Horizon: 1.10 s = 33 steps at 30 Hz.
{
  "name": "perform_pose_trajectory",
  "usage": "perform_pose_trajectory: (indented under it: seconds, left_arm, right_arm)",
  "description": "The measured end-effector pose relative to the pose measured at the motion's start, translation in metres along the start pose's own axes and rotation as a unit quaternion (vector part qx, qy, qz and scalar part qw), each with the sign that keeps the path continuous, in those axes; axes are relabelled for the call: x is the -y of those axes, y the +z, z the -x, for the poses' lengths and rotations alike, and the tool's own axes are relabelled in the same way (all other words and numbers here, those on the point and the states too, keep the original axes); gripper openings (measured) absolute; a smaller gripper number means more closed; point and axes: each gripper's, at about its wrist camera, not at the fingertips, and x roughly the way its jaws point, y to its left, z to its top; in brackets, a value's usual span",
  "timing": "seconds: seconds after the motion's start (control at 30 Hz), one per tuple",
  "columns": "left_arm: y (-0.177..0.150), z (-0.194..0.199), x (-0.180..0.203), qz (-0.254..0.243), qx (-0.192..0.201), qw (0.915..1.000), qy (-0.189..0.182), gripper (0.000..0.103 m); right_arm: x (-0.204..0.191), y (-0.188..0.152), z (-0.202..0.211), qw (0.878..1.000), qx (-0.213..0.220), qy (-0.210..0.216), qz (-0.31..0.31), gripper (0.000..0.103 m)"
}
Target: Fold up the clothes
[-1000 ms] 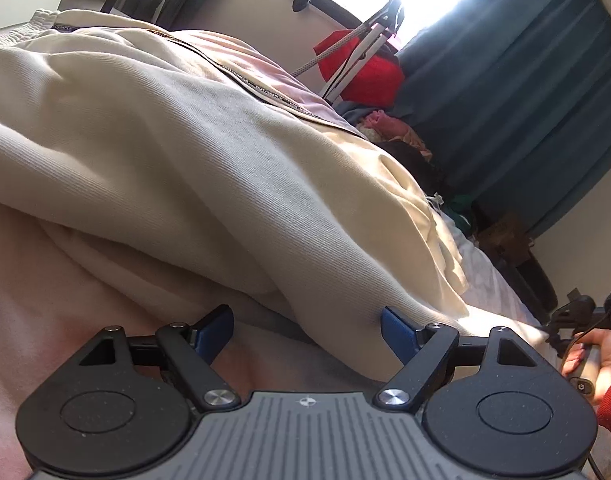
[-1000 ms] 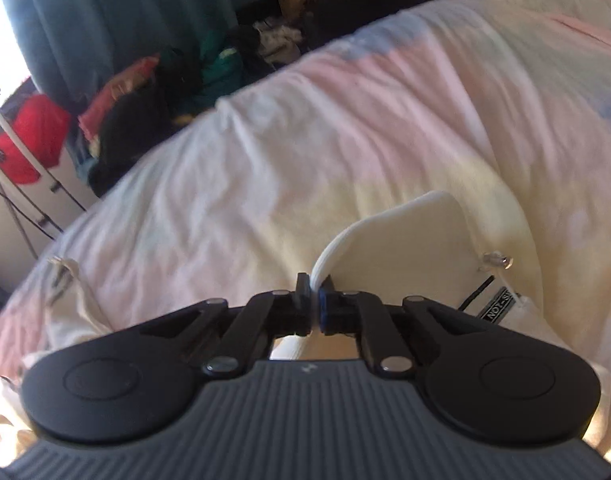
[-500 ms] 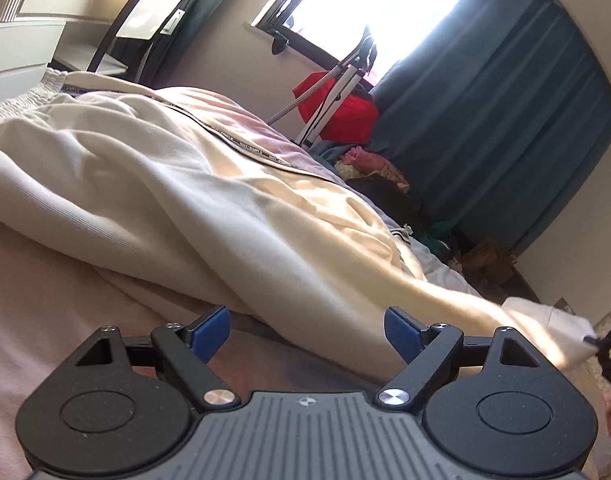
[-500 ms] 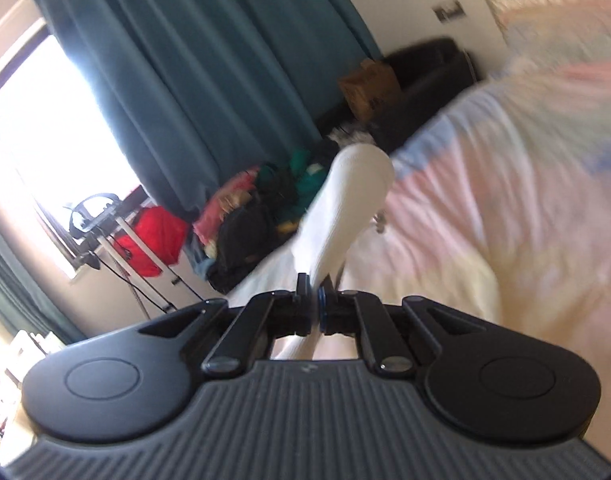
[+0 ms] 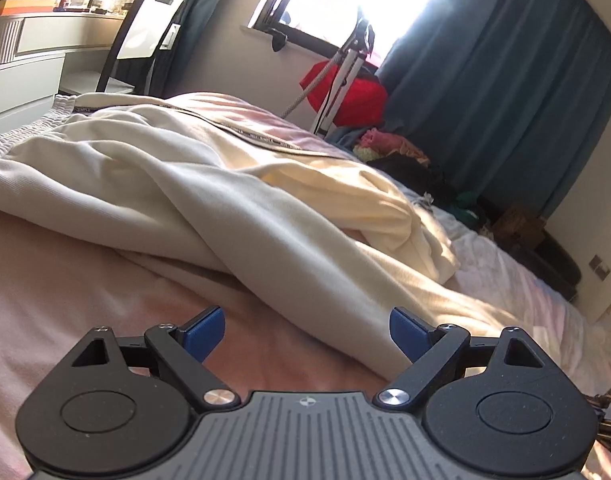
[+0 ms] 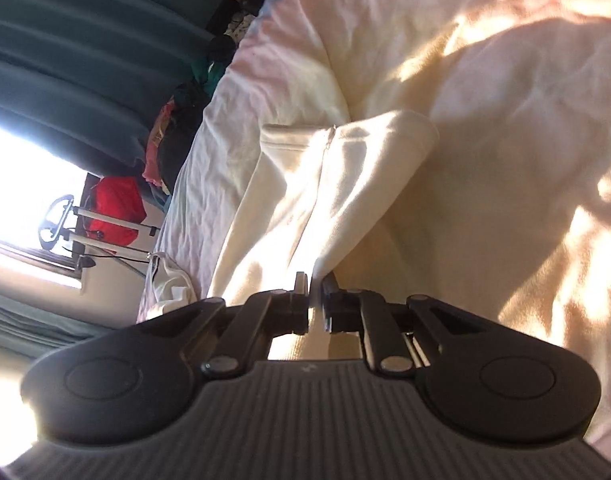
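A cream pair of sweatpants [image 5: 209, 184] lies crumpled across the pink bed sheet [image 5: 65, 280], its elastic waistband at the far left. My left gripper [image 5: 305, 332] is open and empty, low over the sheet, with a pant leg running just past its right finger. My right gripper [image 6: 315, 300] is shut on the cream pant leg [image 6: 325, 184], which stretches away from the jaws to its cuff end with a side seam showing. The right view is rolled sideways.
A pile of clothes [image 5: 389, 148] and a red bag on a stand [image 5: 345, 92] sit beyond the bed by dark teal curtains [image 5: 505, 80]. A white dresser [image 5: 21, 64] and chair stand at left. A brown box [image 5: 521, 224] sits on the floor at right.
My right gripper has lifted the pant leg, swung it over and rolled sideways, still shut on it. My left gripper has drawn back and tilted up a little, still open.
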Motion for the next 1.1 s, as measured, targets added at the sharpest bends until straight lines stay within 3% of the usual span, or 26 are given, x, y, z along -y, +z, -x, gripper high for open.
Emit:
perform_pose_trajectory:
  seconds: [0.07, 0.13, 0.3, 0.4, 0.47, 0.53, 0.6, 0.67, 0.77, 0.83, 1.1]
  left_arm:
    - [-0.005, -0.008, 0.001, -0.007, -0.014, 0.9999, 0.005, 0.091]
    - [-0.010, -0.015, 0.003, -0.014, -0.028, 0.9995, 0.011, 0.091]
    - [-0.013, -0.022, 0.001, -0.008, -0.027, 0.9994, 0.021, 0.091]
    - [-0.015, -0.029, -0.004, 0.008, -0.031, 0.9993, 0.020, 0.091]
    - [-0.014, -0.033, -0.009, 0.021, -0.033, 0.9990, 0.021, 0.091]
    - [-0.011, -0.033, -0.017, 0.047, -0.030, 0.9982, 0.021, 0.091]
    - [-0.006, -0.032, -0.025, 0.078, -0.025, 0.9965, 0.018, 0.091]
    - [-0.002, -0.030, -0.036, 0.114, -0.018, 0.9933, 0.015, 0.091]
    - [0.005, -0.025, -0.061, 0.192, -0.011, 0.9814, 0.003, 0.091]
    - [0.007, -0.020, -0.084, 0.260, -0.007, 0.9656, -0.004, 0.091]
    - [0.024, -0.007, -0.155, 0.417, 0.044, 0.9078, 0.012, 0.090]
  right_arm:
    - [0.016, 0.004, -0.008, 0.999, -0.014, 0.003, -0.041, 0.026]
    - [0.027, 0.009, -0.012, 0.997, -0.009, 0.013, -0.076, 0.052]
    - [0.033, 0.019, -0.022, 0.995, 0.050, 0.012, -0.083, 0.054]
    - [0.037, 0.024, -0.029, 0.993, 0.085, 0.011, -0.087, 0.052]
    - [0.039, 0.029, -0.036, 0.991, 0.097, 0.012, -0.087, 0.044]
    - [0.037, 0.034, -0.046, 0.994, 0.084, 0.003, -0.077, 0.017]
    - [0.032, 0.038, -0.046, 0.995, 0.088, -0.003, -0.047, 0.009]
    - [0.025, 0.041, -0.039, 0.994, 0.105, 0.004, -0.024, 0.008]
    - [0.013, 0.044, -0.017, 0.987, 0.157, 0.026, 0.006, 0.006]
    - [0.009, 0.047, -0.005, 0.980, 0.196, 0.025, 0.020, 0.006]
    - [0.022, 0.054, -0.017, 0.983, 0.182, -0.017, 0.005, 0.006]
